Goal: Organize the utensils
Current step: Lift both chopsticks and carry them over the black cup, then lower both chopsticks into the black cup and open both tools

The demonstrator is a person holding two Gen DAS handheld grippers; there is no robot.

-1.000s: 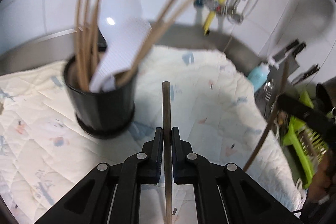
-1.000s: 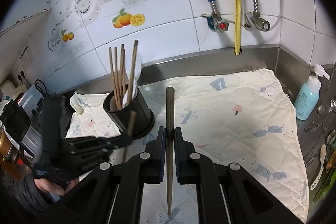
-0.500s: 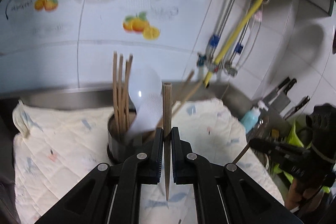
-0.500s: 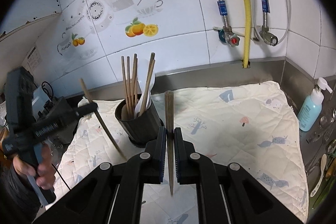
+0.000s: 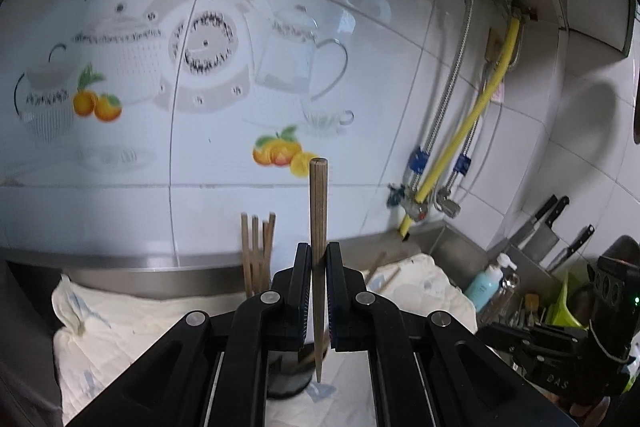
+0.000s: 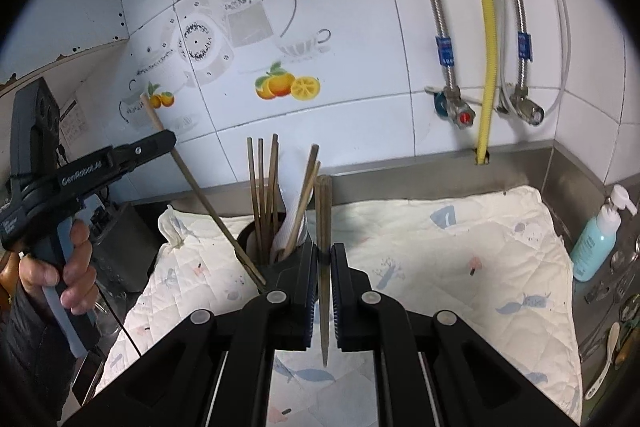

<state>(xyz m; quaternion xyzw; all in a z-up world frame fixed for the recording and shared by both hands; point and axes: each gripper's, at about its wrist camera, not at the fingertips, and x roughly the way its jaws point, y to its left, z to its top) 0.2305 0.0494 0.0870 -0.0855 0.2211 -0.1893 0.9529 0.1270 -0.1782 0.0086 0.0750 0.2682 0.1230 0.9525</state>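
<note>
Since each pair of jaws is pinching a single chopstick upright, tip down, the thin round shafts are what you should worry about; the left gripper (image 5: 318,291) grips its chopstick (image 5: 318,227) near mid-length, and the right gripper (image 6: 325,279) does the same with its own chopstick (image 6: 323,227); either stick could pivot or slide in the pads if its tip knocks something on the way in. Your target, the black holder (image 6: 256,247), stands on the quilted cloth (image 6: 460,247) over the tabletop, just beyond the right jaws; it already carries a bundle of chopsticks (image 6: 262,187) and a white spoon (image 6: 294,223), so free space is scant and a tip may catch a leaning stick or the rim and tip the holder. Seen from the right wrist, the left stick slants toward the holder; bringing both in together risks a clash. Off to the right stand a soap bottle (image 6: 600,235) and knives (image 5: 536,227), well apart.
</note>
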